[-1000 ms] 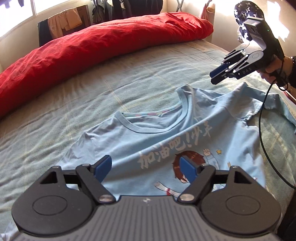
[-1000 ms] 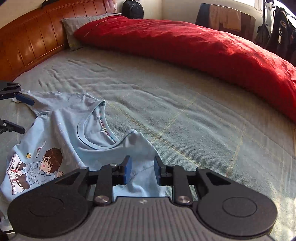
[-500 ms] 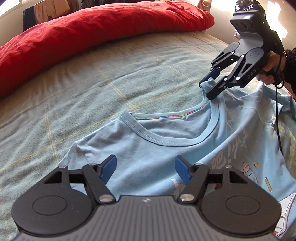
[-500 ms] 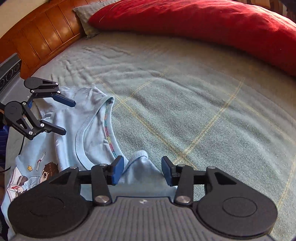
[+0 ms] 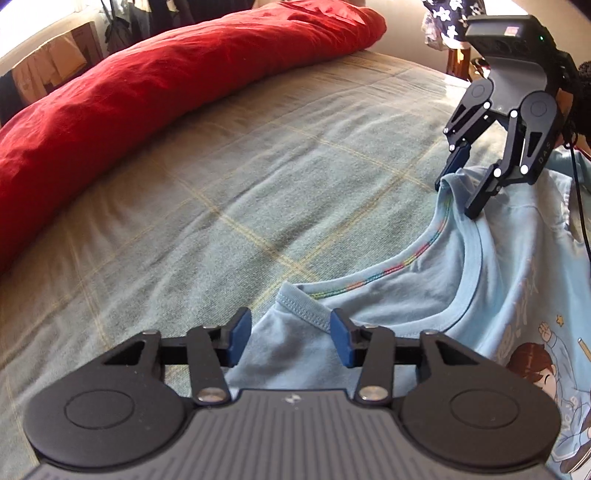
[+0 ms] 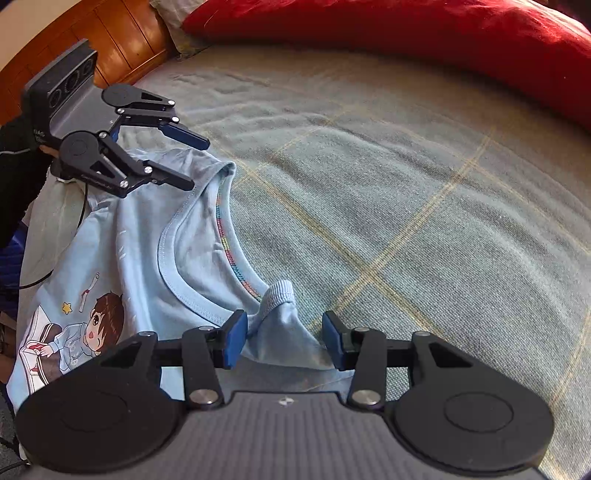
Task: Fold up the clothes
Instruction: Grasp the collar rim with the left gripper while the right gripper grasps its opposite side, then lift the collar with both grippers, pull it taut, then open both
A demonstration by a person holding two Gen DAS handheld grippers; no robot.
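Note:
A light blue T-shirt (image 5: 436, 295) with a cartoon print lies face up on the bed, and it shows in the right wrist view too (image 6: 147, 240). My left gripper (image 5: 291, 332) points down at one end of the collar (image 5: 306, 306). Its jaws are closing with shoulder fabric between them, and the pads are not pressing on it. My right gripper (image 6: 284, 332) stands open astride a raised bump of collar (image 6: 277, 295) at the other shoulder. Each gripper appears in the other's view: the right gripper (image 5: 461, 192) and the left gripper (image 6: 192, 162).
The shirt lies on a grey-green checked bedspread (image 5: 221, 203). A red duvet (image 5: 129, 85) is heaped along the far side. A wooden headboard (image 6: 122, 48) and a grey pillow (image 6: 173, 14) stand at the bed's end. A cable (image 5: 580, 206) hangs from the right gripper.
Both grippers have come down from above the shirt to the two ends of the collar. The left jaws have narrowed around the shoulder fabric. The right jaws have widened a little.

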